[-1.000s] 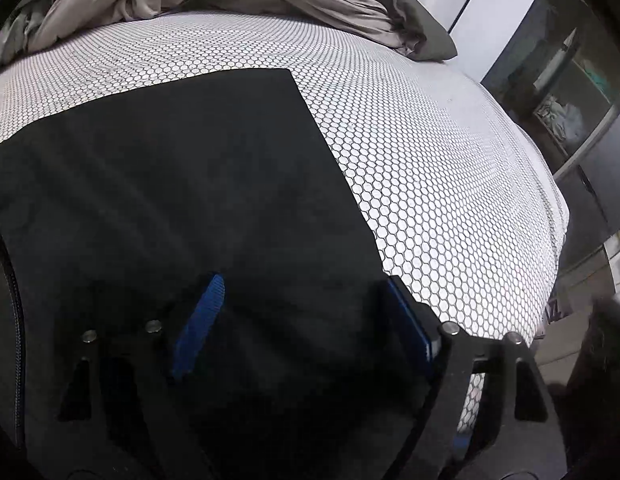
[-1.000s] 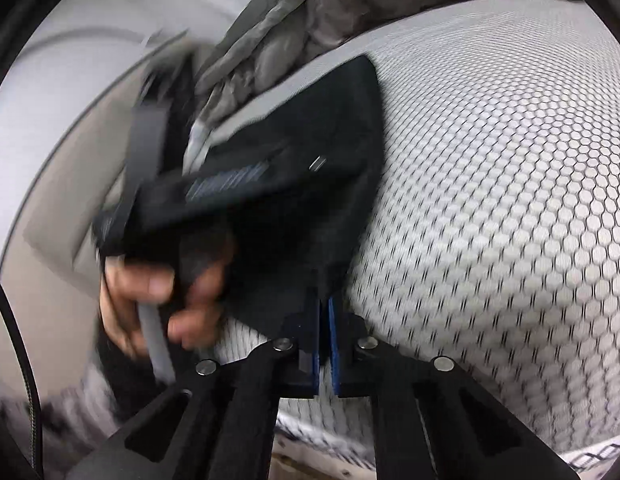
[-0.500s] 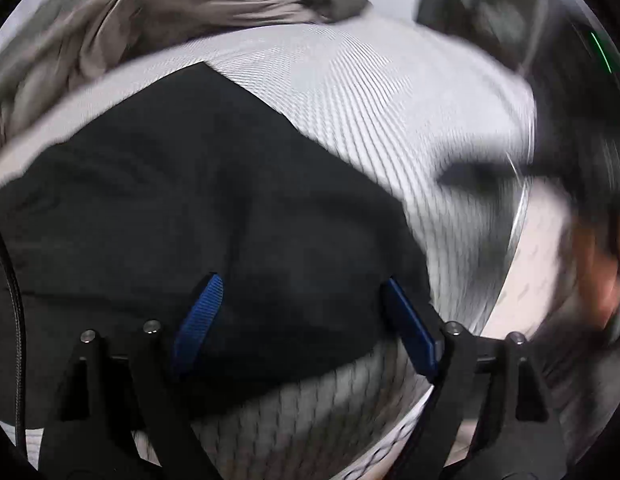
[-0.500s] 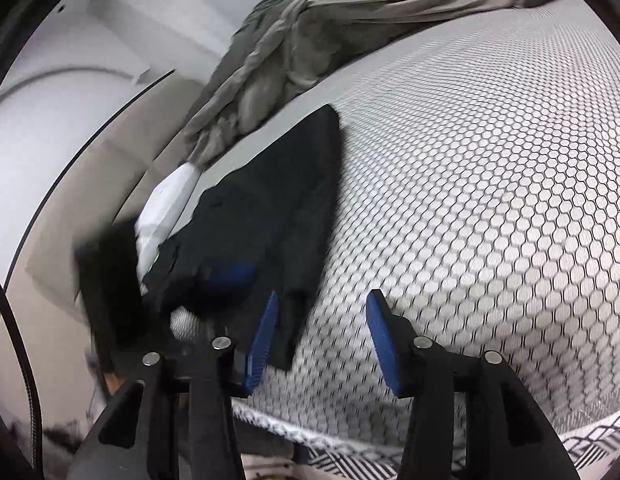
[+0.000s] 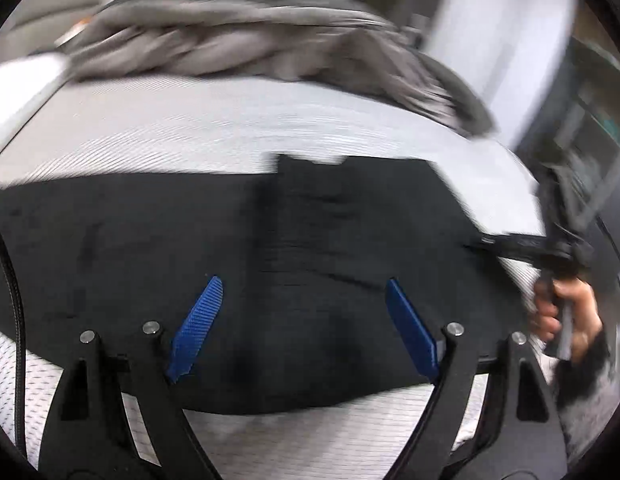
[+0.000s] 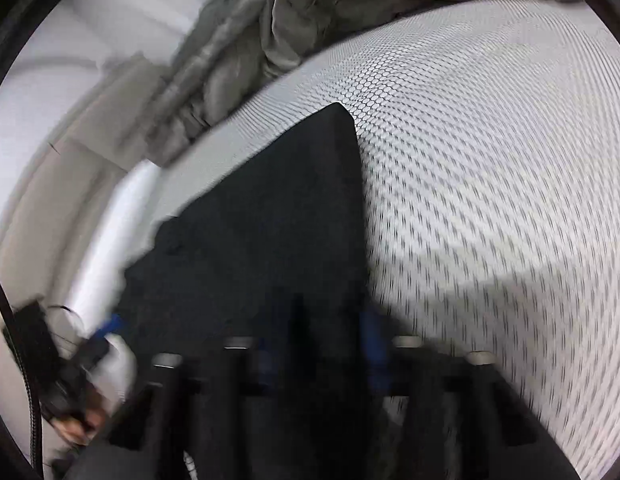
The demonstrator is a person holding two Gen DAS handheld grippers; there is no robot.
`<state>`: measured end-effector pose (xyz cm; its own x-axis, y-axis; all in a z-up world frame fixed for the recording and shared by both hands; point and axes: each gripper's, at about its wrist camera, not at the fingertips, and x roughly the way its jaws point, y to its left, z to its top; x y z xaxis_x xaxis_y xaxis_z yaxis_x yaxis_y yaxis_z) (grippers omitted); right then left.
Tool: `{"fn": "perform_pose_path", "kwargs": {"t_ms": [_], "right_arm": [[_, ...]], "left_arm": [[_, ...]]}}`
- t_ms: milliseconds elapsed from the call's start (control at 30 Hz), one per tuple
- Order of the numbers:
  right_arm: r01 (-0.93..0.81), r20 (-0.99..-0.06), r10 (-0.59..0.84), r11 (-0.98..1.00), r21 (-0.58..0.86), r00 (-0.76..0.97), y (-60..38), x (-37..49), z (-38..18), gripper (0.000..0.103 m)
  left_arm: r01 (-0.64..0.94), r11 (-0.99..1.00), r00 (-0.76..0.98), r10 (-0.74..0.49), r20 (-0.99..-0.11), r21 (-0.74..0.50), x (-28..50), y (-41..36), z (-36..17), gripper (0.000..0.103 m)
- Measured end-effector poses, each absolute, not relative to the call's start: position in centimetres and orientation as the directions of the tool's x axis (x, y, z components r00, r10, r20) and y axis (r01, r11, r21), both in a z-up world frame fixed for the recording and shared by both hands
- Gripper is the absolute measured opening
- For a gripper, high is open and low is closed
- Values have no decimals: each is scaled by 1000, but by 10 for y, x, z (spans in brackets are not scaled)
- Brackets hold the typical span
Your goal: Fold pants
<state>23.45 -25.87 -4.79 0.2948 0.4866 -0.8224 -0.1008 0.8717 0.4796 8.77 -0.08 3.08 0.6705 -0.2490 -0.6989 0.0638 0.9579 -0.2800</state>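
Left wrist view: the black pants (image 5: 294, 264) lie flat across the near part of your bed, on the white honeycomb-print sheet (image 5: 238, 128), with a stepped far edge where layers overlap. Your left gripper (image 5: 302, 320) hangs over the cloth's near part, jaws wide apart, blue pads (image 5: 196, 324) clear of the fabric. At the pants' right end your right hand (image 5: 561, 312) holds the other tool. Through the right wrist view the pants (image 6: 278, 232) run from near to a far corner; your right gripper (image 6: 321, 352) is motion-blurred, jaws just closing, with dark cloth between them, though you cannot tell if they pinch it. A rumpled grey duvet (image 5: 270, 36) lies along the far side.
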Motion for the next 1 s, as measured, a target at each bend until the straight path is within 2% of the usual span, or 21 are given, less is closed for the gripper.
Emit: {"fn": "perform_pose_path", "kwargs": {"t_ms": [33, 100, 133, 167, 233, 300, 400, 433, 467, 533, 567, 633, 767, 900, 1000], "right_arm": [[-122, -826, 482, 875, 468, 291, -254, 244, -48, 14], [-174, -814, 484, 875, 452, 321, -246, 254, -39, 13], [-192, -832, 445, 895, 402, 332, -240, 258, -36, 16], [-206, -854, 392, 918, 339, 343, -237, 259, -36, 25], [-186, -890, 288, 954, 235, 353, -236, 260, -41, 29], [-175, -888, 248, 965, 193, 388, -241, 245, -29, 29], [-270, -842, 271, 950, 156, 466, -232, 208, 3, 30], [-308, -832, 296, 938, 160, 469, -225, 197, 8, 38], [-343, -826, 326, 923, 174, 460, -218, 186, 11, 52], [-412, -819, 380, 890, 197, 429, -199, 165, 7, 59], [-442, -825, 391, 875, 196, 409, -190, 156, 1, 59], [-472, -849, 381, 863, 183, 367, -177, 146, -15, 59], [-527, -876, 301, 847, 64, 377, -179, 136, -38, 58], [-396, -882, 187, 918, 1, 432, -228, 139, -36, 59], [-352, -869, 209, 935, 44, 449, -242, 142, -24, 57]], "left_arm": [[20, 958, 660, -227, -716, -286, 86, 18, 25, 82], [-15, 954, 639, -221, -737, -298, 81, 40, 15, 82], [-20, 956, 639, -214, -739, -294, 77, 44, 10, 82], [-24, 960, 641, -199, -741, -278, 75, 47, 8, 82], [-16, 966, 656, -184, -732, -257, 78, 50, 6, 82], [23, 971, 685, -189, -704, -239, 77, 35, 19, 82], [186, 967, 715, -255, -651, -173, 91, -17, 40, 82], [249, 958, 699, -282, -658, -146, 92, -39, 38, 82], [281, 949, 684, -304, -663, -144, 95, -46, 35, 78], [357, 923, 618, -351, -703, -147, 101, -73, 22, 70], [378, 915, 588, -357, -726, -143, 105, -83, 14, 64], [389, 918, 563, -303, -769, -76, 111, -97, -5, 62], [430, 900, 546, -323, -773, -72, 111, -89, -11, 59], [429, 897, 533, -349, -770, -109, 106, -71, -16, 58], [403, 910, 577, -338, -744, -100, 96, -66, 3, 58]]}}
